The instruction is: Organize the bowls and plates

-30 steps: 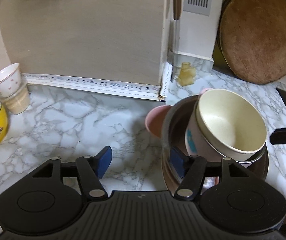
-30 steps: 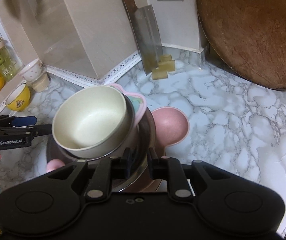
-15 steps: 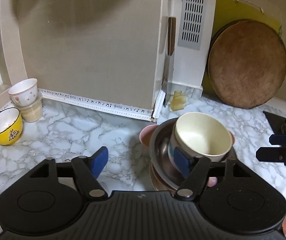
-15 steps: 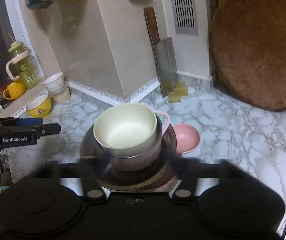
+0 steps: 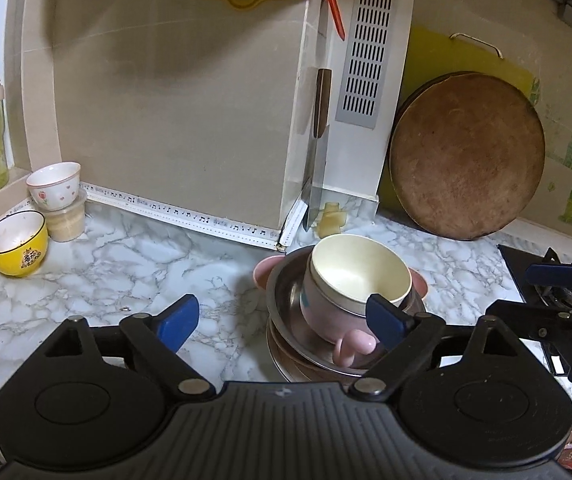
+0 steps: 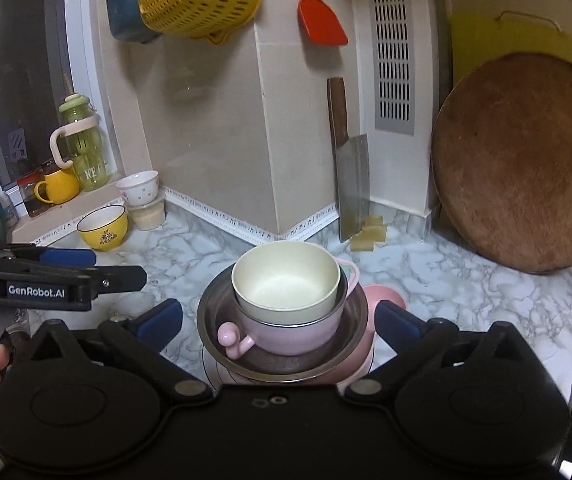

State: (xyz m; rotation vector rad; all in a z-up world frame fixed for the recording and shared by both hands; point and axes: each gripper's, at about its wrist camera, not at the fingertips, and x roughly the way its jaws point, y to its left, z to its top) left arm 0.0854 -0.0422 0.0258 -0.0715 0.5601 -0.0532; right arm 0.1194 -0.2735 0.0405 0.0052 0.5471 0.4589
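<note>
One readable label, "GenRobot.AI", sits on the left gripper, jaws parted.

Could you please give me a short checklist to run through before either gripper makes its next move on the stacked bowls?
1. Right gripper open and holding nothing: ok, its jaws stand wide on either side of the stack.
2. Left gripper open and holding nothing: ok.
3. Cream bowl seated in the pink handled bowl: ok, though it looks slightly tilted in the left wrist view.
4. Both sit inside the steel bowl: ok.
5. What lies under the steel bowl: cannot tell; only pink edges show.
6. Yellow bowl and the white cup stand apart from the stack: ok.
</note>
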